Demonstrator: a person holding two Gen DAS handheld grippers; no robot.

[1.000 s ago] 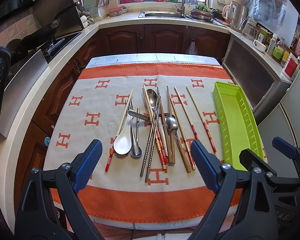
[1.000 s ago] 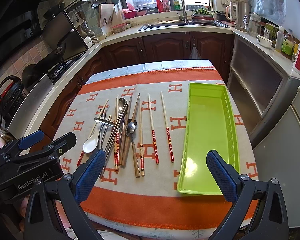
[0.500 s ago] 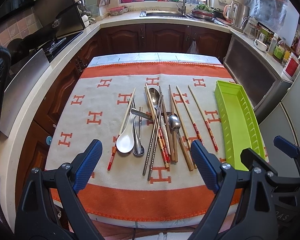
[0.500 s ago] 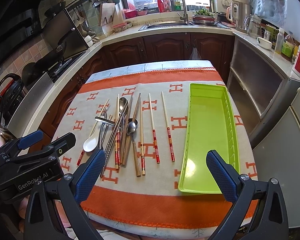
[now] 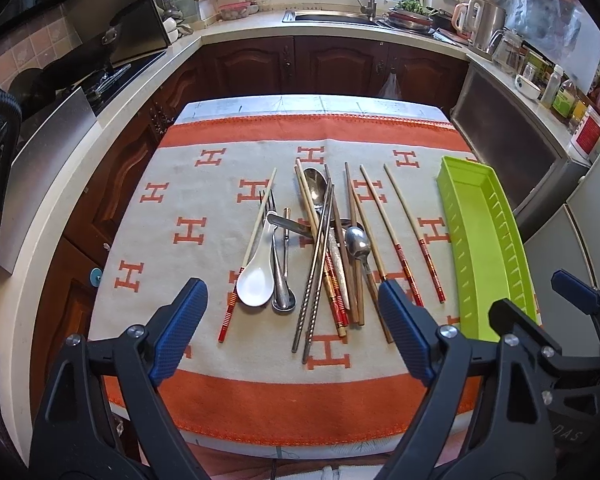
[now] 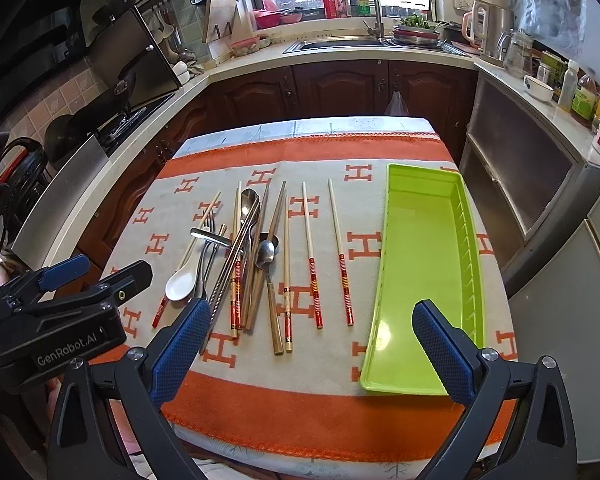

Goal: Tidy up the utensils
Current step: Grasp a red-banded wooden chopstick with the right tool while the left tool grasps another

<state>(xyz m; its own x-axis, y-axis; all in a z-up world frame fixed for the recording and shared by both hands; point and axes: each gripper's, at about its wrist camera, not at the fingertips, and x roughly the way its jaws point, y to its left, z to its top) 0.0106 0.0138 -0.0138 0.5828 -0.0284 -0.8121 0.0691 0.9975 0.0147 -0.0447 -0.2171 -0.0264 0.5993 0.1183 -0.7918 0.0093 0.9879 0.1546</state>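
Orange and grey, the H-patterned cloth [image 5: 204, 184] covers the table in front of me and everything sits on it. I use the green tray [image 6: 428, 264] as my landmark: it lies lengthwise along the right side of the cloth with nothing in it.

Left of the tray, well apart from it, the utensil pile [image 5: 320, 248] lies in a loose heap, handles mostly pointing my way. Nearest the tray are two separate bamboo chopsticks with red bands [image 6: 340, 256], parallel to its long wall. Further from the tray come crossed metal chopsticks [image 5: 318, 264], wooden chopsticks, and a steel spoon [image 6: 266, 256] lying bowl-up among them. On the heap's side farthest from the tray sits the white ceramic spoon [image 5: 256, 280], just beside a fork [image 5: 271, 204].

My right gripper [image 6: 308, 344] hovers over the near edge of the cloth with its jaws spread wide, one blue pad [image 6: 440, 344] over the tray's near end. My left gripper [image 5: 292, 332] also hangs agape, holding nothing, before the heap.
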